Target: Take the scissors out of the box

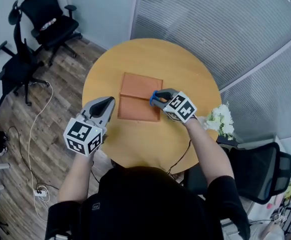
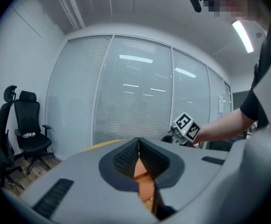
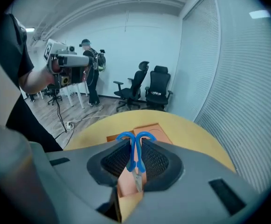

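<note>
An open orange-brown box [image 1: 135, 86] lies flat in the middle of the round wooden table [image 1: 185, 64]. My right gripper [image 1: 156, 98] hovers over the box's right edge, shut on the blue-handled scissors [image 1: 154, 95]. In the right gripper view the scissors [image 3: 134, 155] stand upright between the pads, handles up, with the box [image 3: 150, 130] below and beyond them. My left gripper [image 1: 105, 105] hangs at the table's left edge, jaws together and nothing in them. The left gripper view shows its pads meeting [image 2: 138, 146] and a sliver of the box [image 2: 145, 185] beneath.
Black office chairs [image 1: 50, 21] stand on the wood floor at the far left, and another chair [image 1: 258, 171] at the right. White flowers [image 1: 221, 119] sit by the table's right rim. Cables [image 1: 35, 134] trail across the floor. A person [image 3: 91, 69] stands far back.
</note>
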`<action>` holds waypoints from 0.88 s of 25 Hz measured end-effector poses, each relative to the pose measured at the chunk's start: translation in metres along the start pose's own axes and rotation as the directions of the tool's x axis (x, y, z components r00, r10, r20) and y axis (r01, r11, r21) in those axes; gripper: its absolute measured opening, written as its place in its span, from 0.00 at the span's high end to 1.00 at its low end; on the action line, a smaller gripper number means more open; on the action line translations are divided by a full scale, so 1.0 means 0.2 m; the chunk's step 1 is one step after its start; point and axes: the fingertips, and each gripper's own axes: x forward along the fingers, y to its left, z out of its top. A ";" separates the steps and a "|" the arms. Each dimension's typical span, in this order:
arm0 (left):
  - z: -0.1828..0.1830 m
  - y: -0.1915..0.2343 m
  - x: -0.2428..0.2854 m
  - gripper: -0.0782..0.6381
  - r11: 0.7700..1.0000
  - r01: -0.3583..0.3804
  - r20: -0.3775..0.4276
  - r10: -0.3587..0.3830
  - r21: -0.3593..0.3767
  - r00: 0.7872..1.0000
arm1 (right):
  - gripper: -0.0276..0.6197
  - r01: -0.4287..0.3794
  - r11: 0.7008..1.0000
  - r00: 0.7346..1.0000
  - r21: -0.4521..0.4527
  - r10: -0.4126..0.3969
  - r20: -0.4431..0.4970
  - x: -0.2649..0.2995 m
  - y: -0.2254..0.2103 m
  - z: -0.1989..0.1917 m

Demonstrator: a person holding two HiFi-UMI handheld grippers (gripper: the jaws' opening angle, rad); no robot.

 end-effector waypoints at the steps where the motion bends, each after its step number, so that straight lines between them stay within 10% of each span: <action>1: 0.02 -0.02 0.02 0.87 1.000 0.004 0.000 -0.004 0.014 1.000 | 0.82 0.007 1.000 0.999 0.014 -0.007 0.031 -0.06 -0.01 0.02; 14: 0.25 -0.34 0.26 0.87 0.989 0.087 0.017 -0.089 0.118 0.996 | 0.82 0.107 0.981 0.929 0.164 -0.157 0.334 -0.72 -0.06 0.07; 22: 0.40 -0.46 0.28 0.87 0.986 0.112 0.044 -0.118 0.124 0.992 | 0.82 0.151 0.942 0.800 0.300 -0.295 0.522 -1.20 -0.08 0.10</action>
